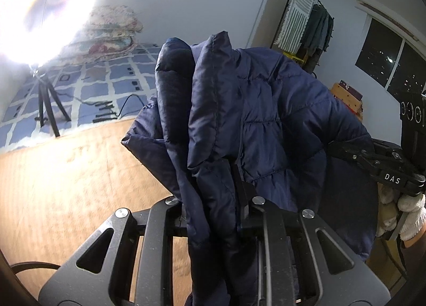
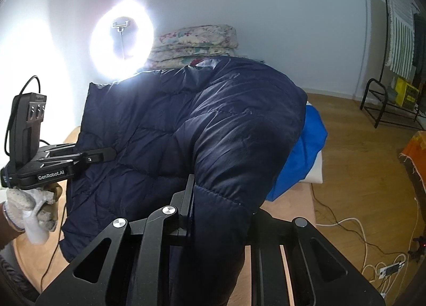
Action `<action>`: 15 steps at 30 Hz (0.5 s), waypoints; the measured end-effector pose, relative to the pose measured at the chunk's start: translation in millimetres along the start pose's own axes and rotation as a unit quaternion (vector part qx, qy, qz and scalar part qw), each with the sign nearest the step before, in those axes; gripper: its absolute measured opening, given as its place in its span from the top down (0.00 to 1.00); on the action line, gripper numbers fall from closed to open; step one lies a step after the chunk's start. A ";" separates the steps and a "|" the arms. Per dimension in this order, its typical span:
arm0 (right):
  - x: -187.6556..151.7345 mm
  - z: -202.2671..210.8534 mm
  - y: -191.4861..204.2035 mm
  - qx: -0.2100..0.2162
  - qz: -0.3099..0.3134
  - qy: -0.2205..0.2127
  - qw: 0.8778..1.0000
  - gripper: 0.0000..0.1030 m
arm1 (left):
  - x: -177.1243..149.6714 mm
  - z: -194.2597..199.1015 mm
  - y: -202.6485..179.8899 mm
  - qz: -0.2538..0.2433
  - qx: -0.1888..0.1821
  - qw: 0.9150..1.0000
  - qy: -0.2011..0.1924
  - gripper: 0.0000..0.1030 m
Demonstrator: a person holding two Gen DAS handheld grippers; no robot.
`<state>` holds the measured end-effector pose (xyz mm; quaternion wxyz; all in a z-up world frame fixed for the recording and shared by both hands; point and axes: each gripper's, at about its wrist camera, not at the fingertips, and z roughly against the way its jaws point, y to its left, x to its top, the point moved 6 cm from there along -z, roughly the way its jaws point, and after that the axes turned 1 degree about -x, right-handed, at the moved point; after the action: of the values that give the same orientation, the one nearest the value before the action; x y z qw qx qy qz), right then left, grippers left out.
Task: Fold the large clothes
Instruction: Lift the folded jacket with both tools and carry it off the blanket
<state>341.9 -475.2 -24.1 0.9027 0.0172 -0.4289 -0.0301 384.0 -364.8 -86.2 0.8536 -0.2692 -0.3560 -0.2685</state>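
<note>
While bunching up between both claws, navy puffer jacket (image 1: 255, 108) hanging lifted above the tan bed surface (image 1: 66, 178). Left claw (image 1: 213, 215) clamping a gathered fold; right claw (image 2: 218, 215) pinching another thick section. Blue garment (image 2: 300, 151) lying beside.

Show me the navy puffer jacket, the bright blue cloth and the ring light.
navy puffer jacket (image 2: 213, 119), right wrist view, on its quilted back panel.
bright blue cloth (image 2: 306, 151), right wrist view, on the fold showing beside the jacket.
ring light (image 2: 143, 47), right wrist view, on its glowing right rim.
</note>
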 end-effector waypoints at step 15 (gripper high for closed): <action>41.5 10.4 -18.3 -0.025 0.011 -0.030 0.999 0.85 | 59.5 -8.6 -22.2 -0.031 0.002 0.999 -0.036 0.82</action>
<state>359.3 -496.4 13.4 0.8899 -0.0107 -0.4549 -0.0316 409.4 -402.0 -40.6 0.8320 -0.2661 -0.3953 -0.2840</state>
